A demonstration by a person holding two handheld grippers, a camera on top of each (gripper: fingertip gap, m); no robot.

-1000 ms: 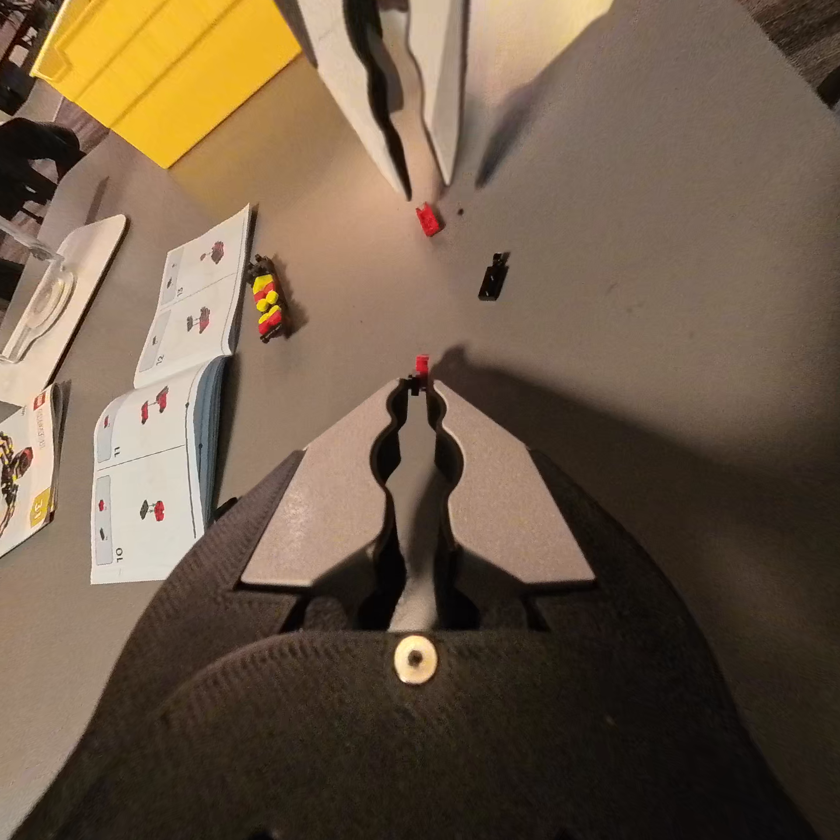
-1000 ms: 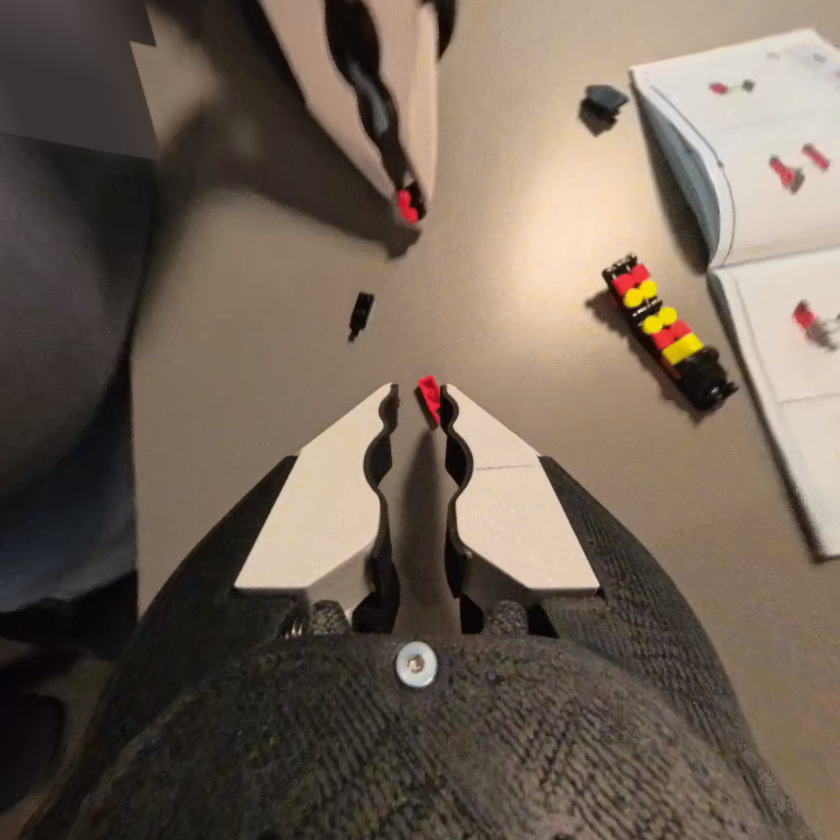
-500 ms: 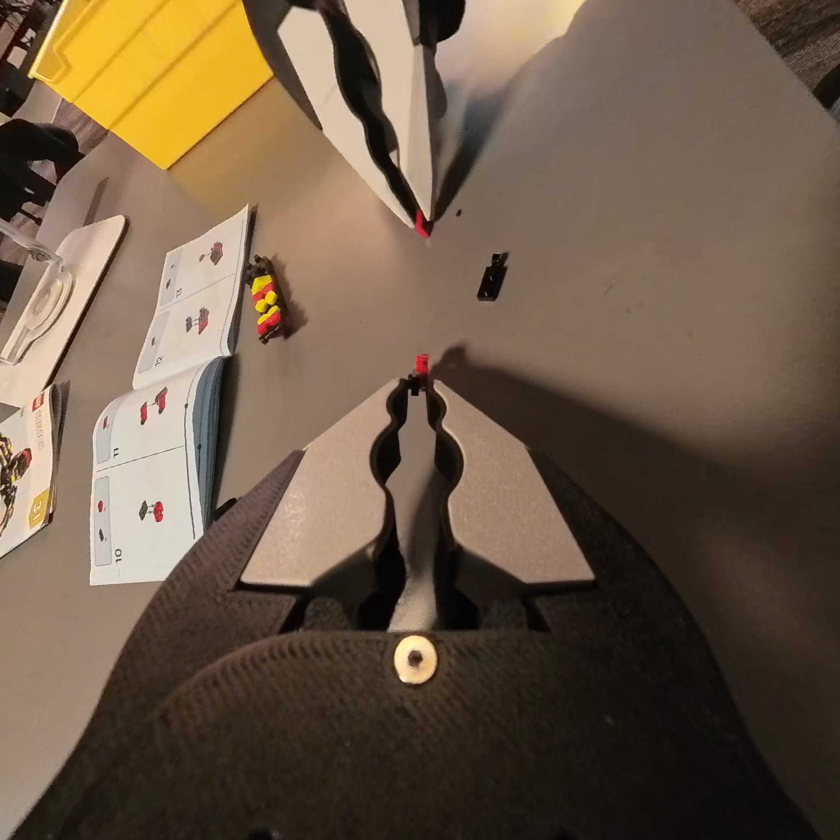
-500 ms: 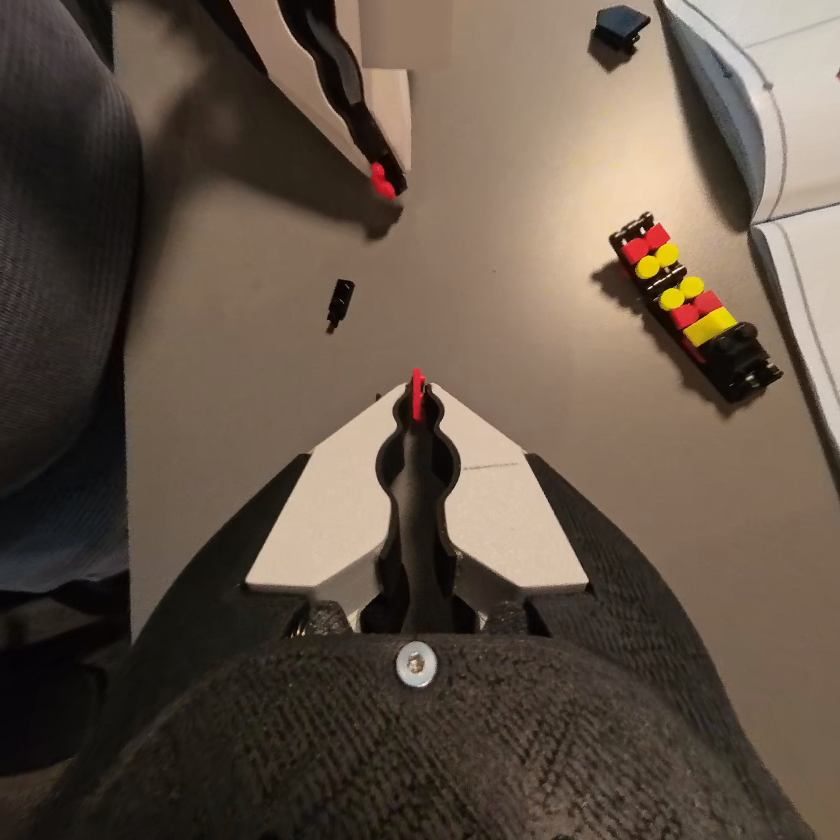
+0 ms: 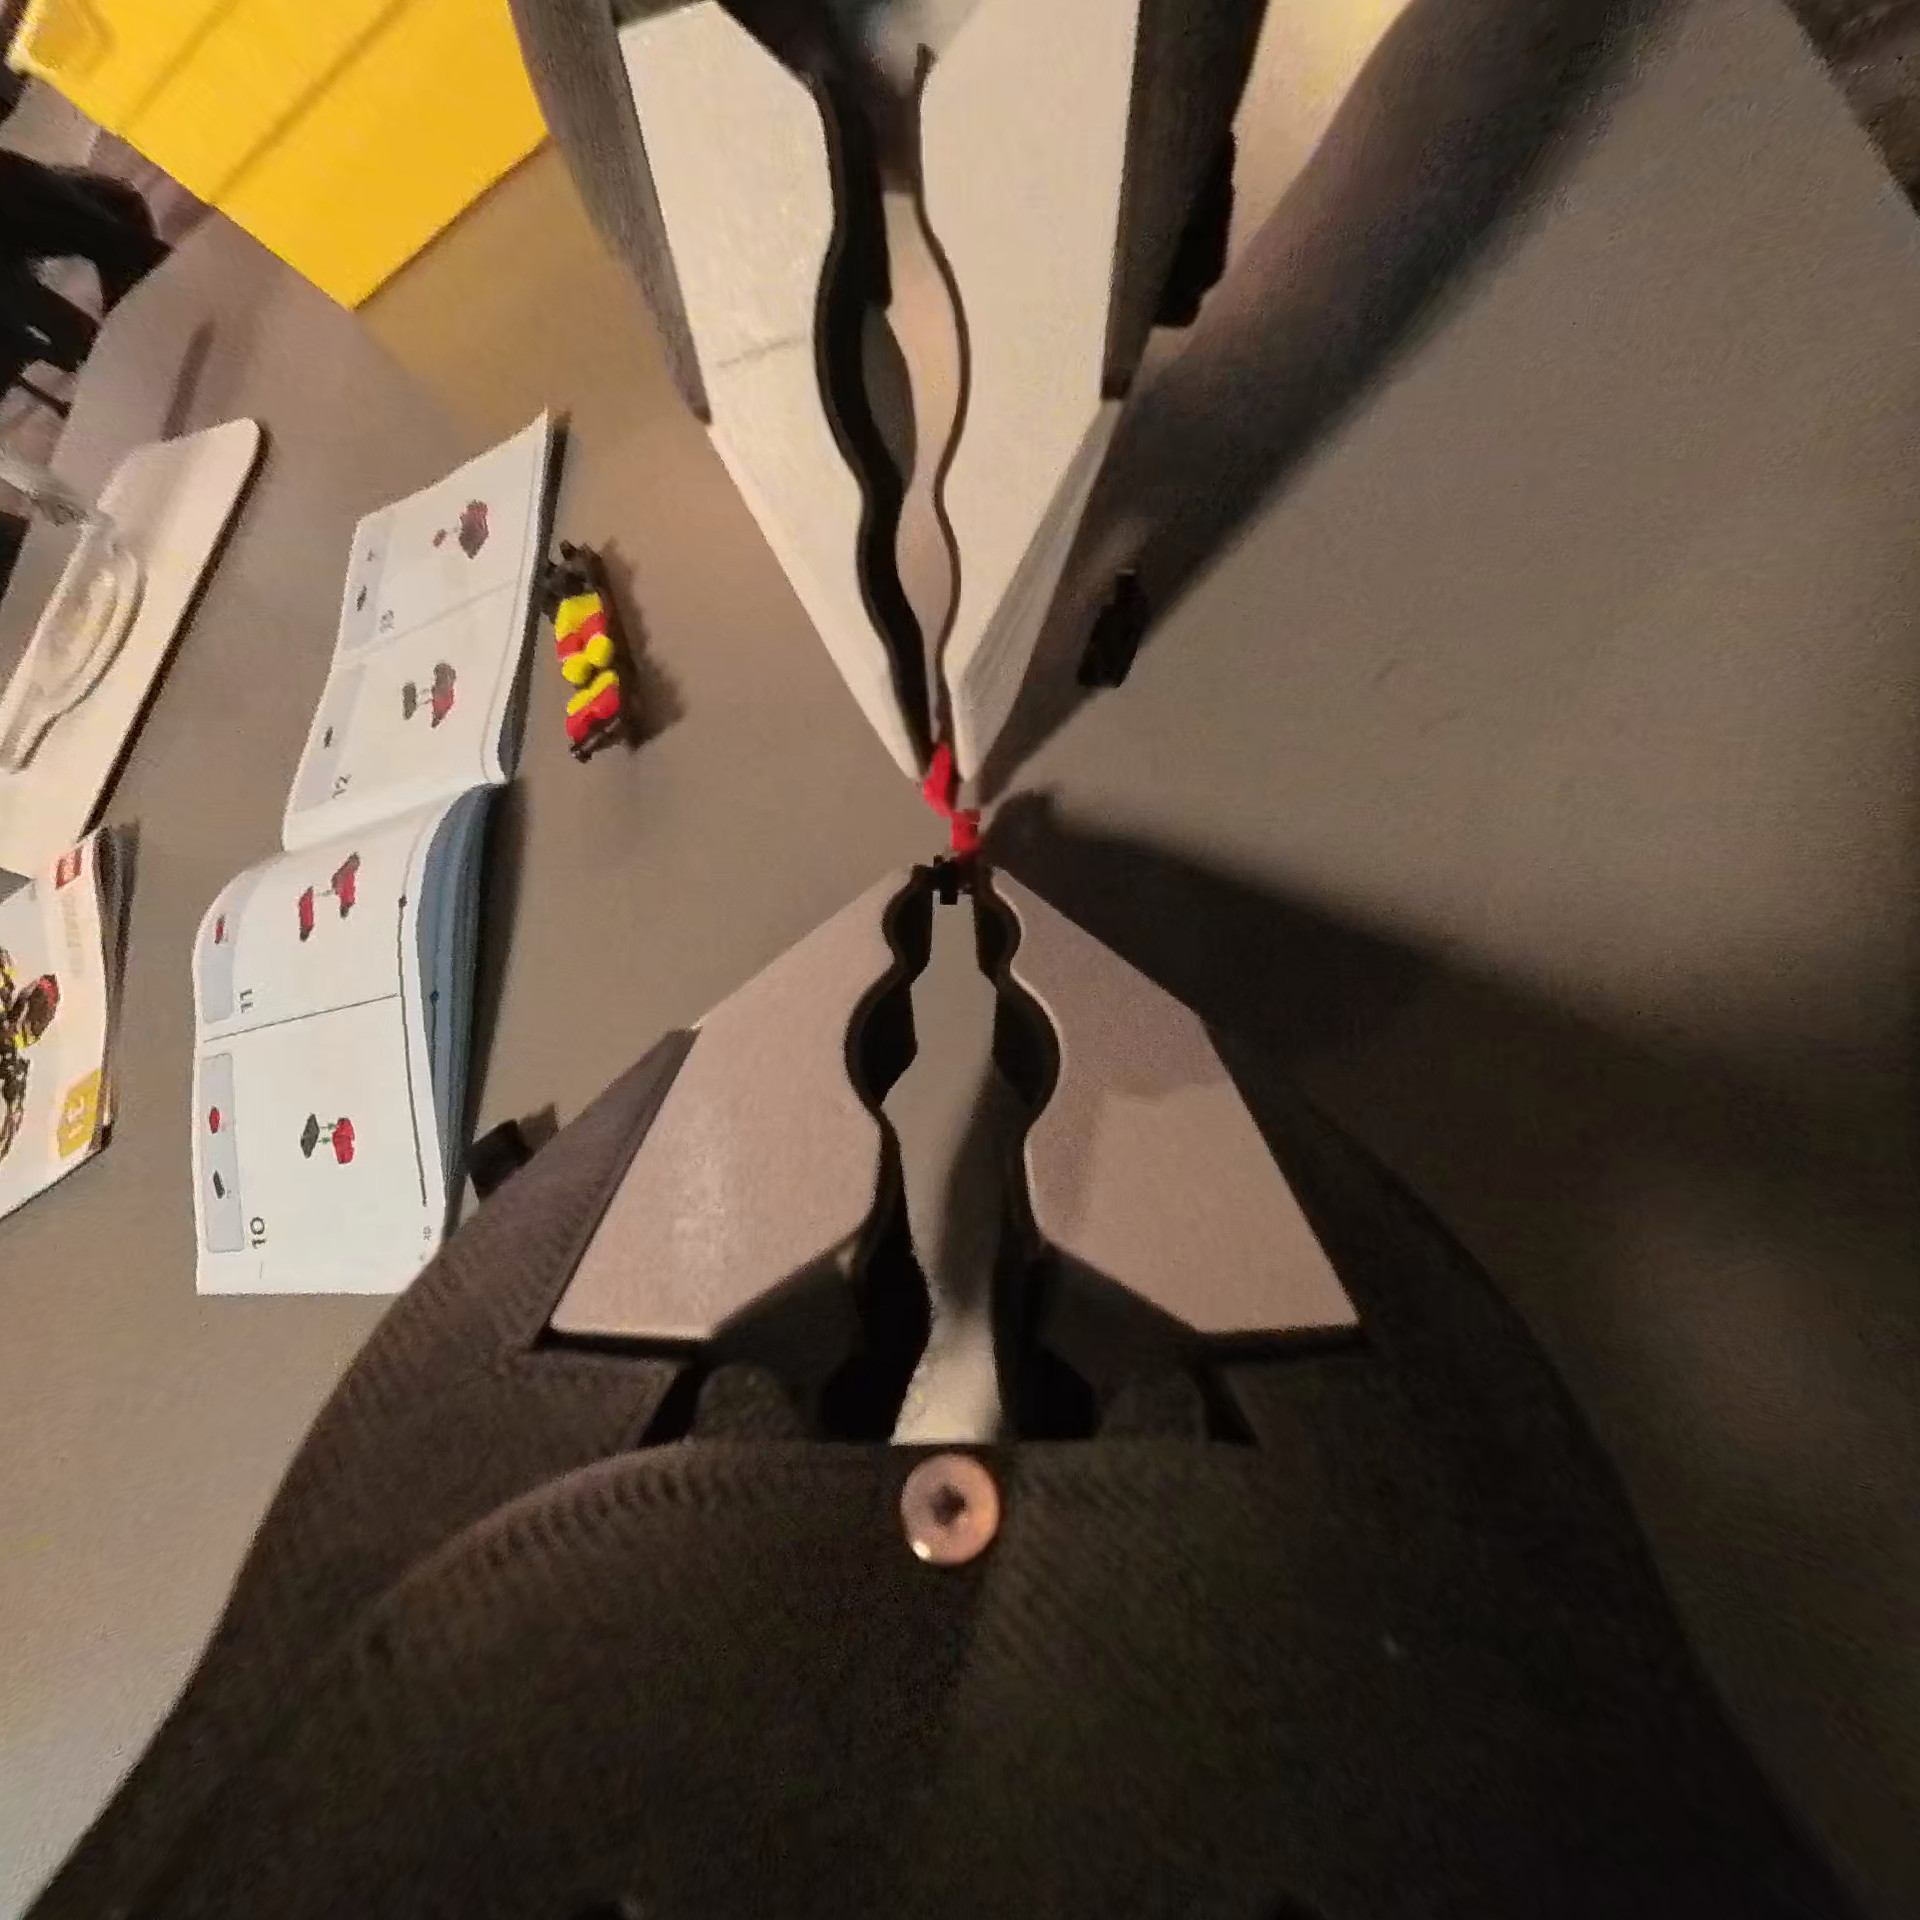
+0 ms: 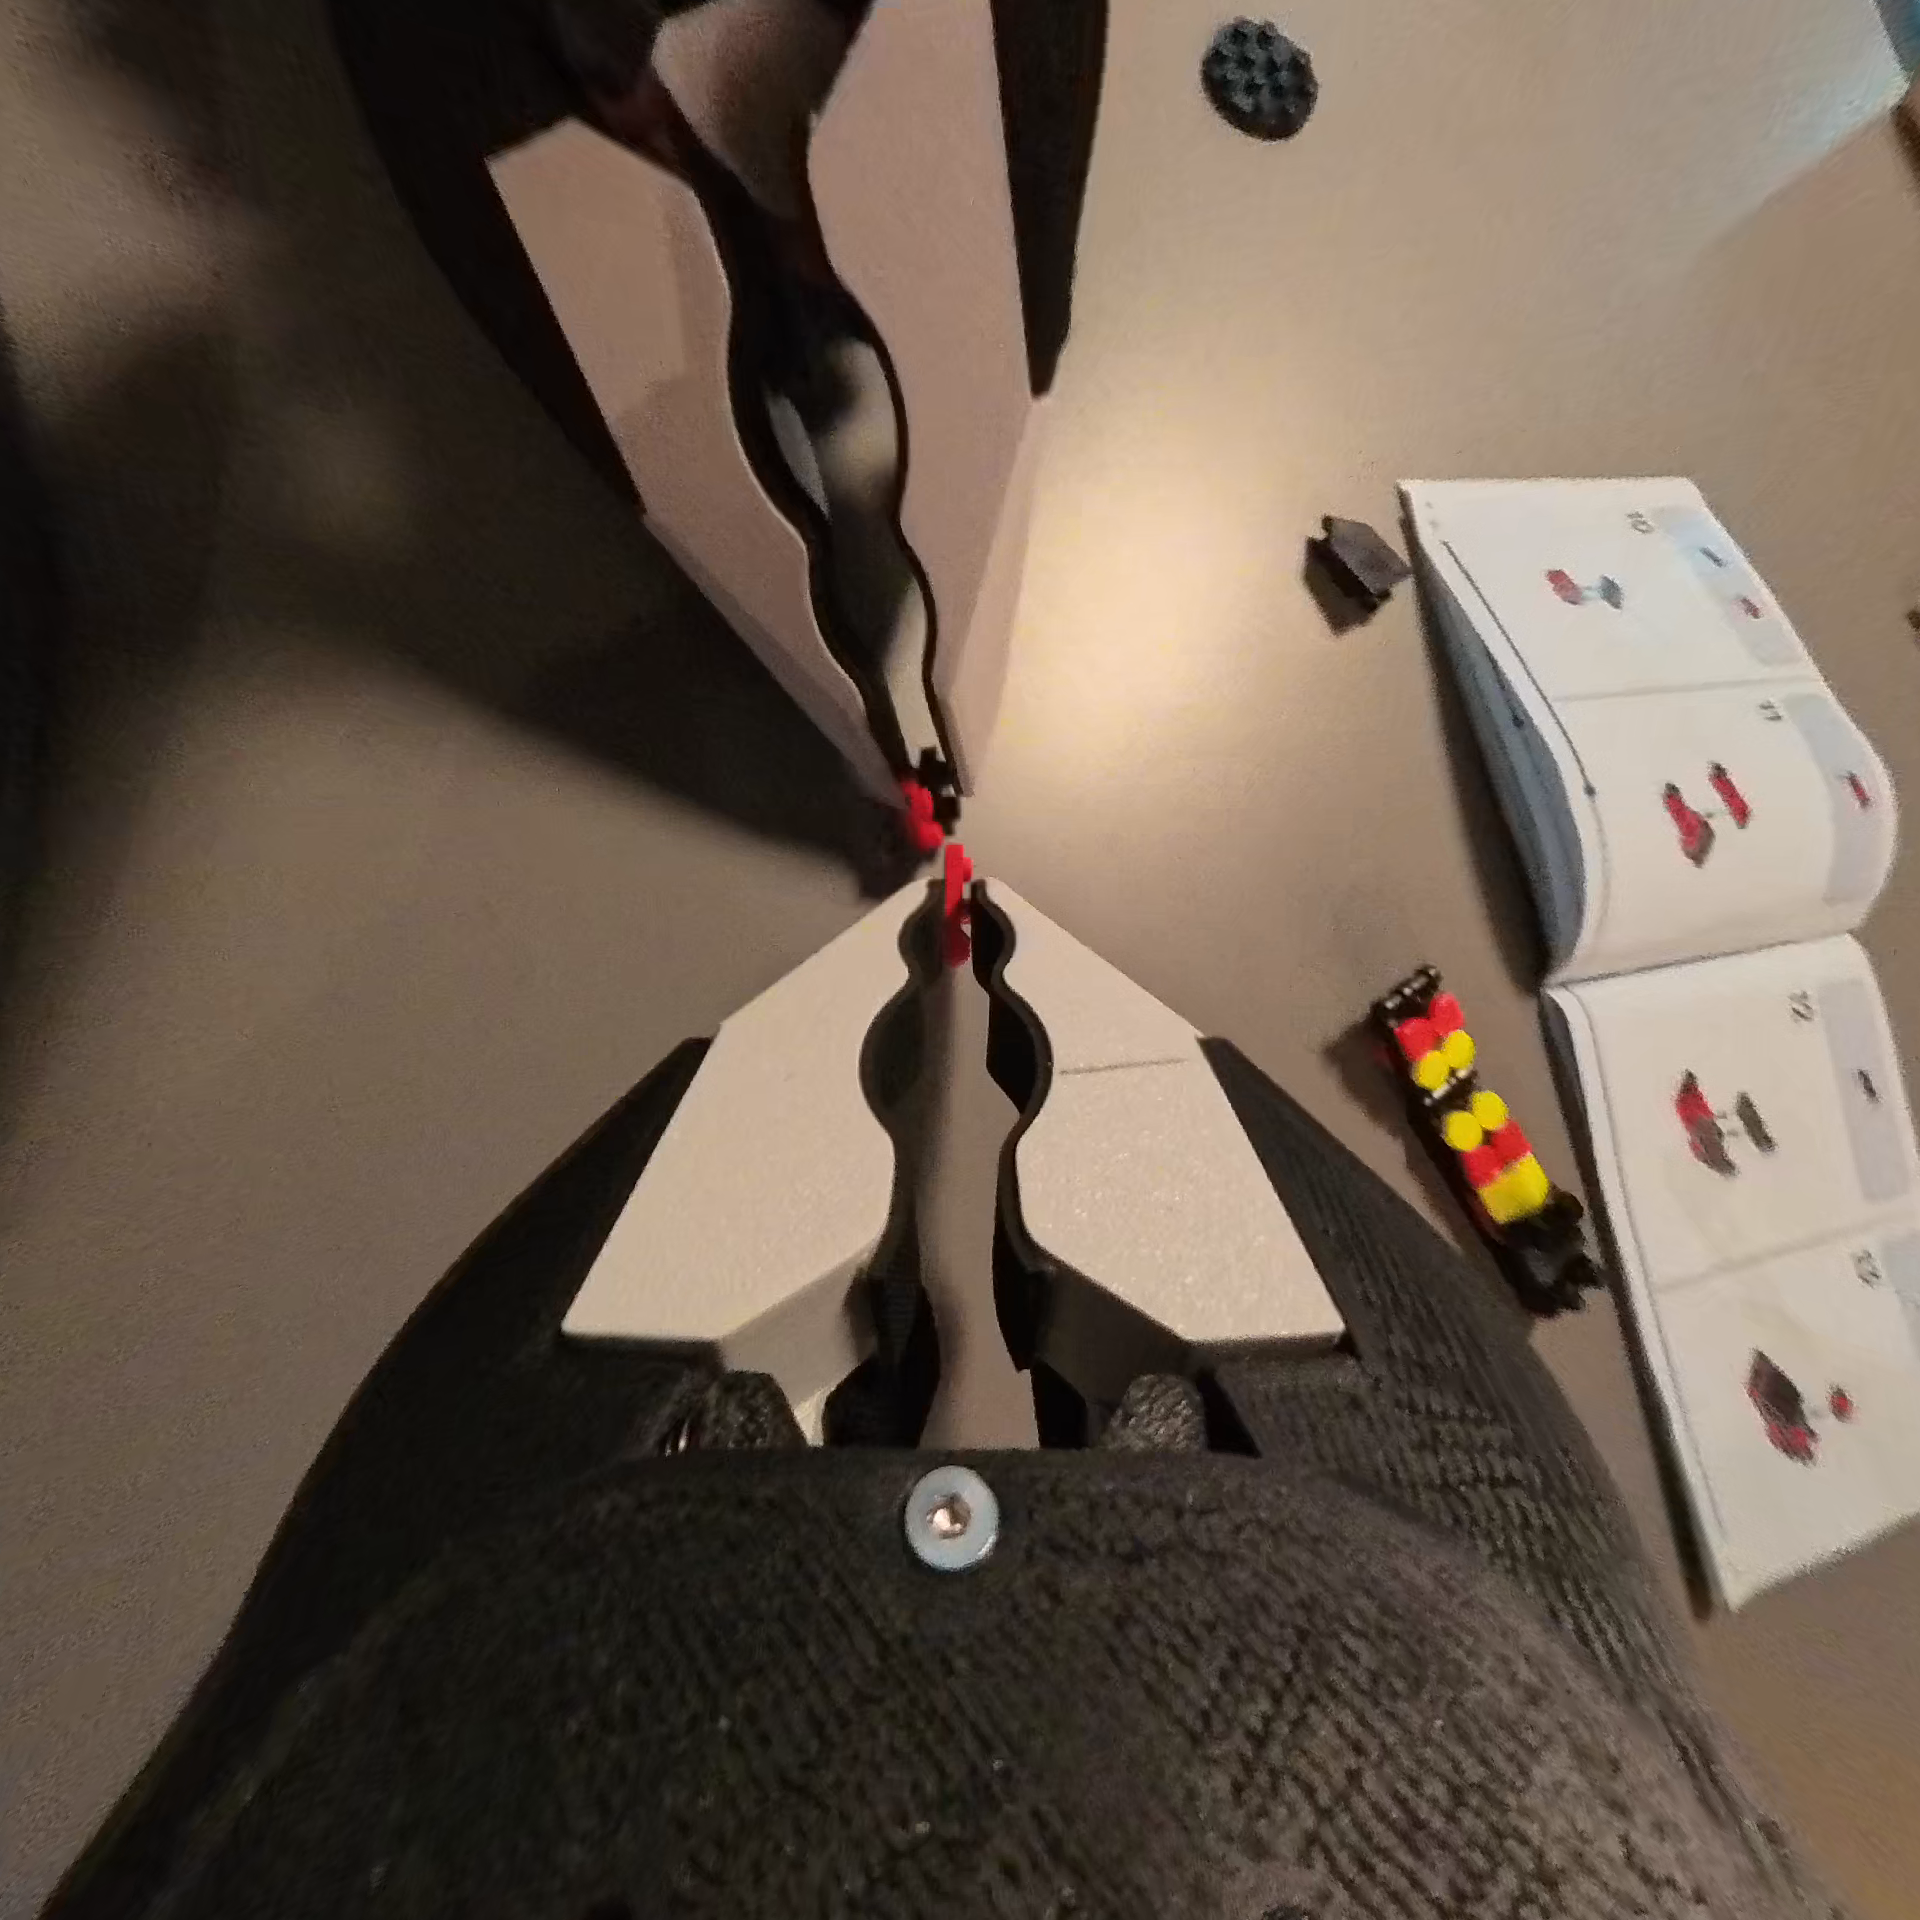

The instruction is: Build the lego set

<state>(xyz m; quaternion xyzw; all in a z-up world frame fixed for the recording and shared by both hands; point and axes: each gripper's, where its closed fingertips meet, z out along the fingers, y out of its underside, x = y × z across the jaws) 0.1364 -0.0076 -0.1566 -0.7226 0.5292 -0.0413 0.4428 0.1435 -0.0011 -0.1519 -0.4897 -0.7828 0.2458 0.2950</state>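
My left gripper [image 5: 951, 883] is shut on a small black-and-red piece [image 5: 962, 831] and holds it above the grey table [image 5: 1507, 623]. My right gripper [image 6: 954, 891] is shut on a thin red piece [image 6: 954, 909]. The two grippers point at each other, tip to tip. In the left wrist view the right gripper [image 5: 940, 767] comes in from the top with its red piece [image 5: 938, 781] right against the left one's piece. In the right wrist view the left gripper [image 6: 928, 787] shows with its black-and-red piece [image 6: 920, 812]. I cannot tell whether the two pieces are joined.
A black, red and yellow lego assembly [image 5: 590, 665] [image 6: 1475, 1132] lies beside the open instruction booklet [image 5: 332, 935] [image 6: 1714, 935]. A loose black piece [image 5: 1107, 634] lies behind the right gripper. A round black piece [image 6: 1259, 78] and a dark block [image 6: 1356, 561] lie farther off. A yellow bin [image 5: 291, 125] stands at the back left. Only a small space, under 4 cm, lies between the two pairs of fingers.
My right gripper has shut on the red piece that lay on the table, lifted it and brought it up to the left gripper's tips. The left gripper has kept its piece.
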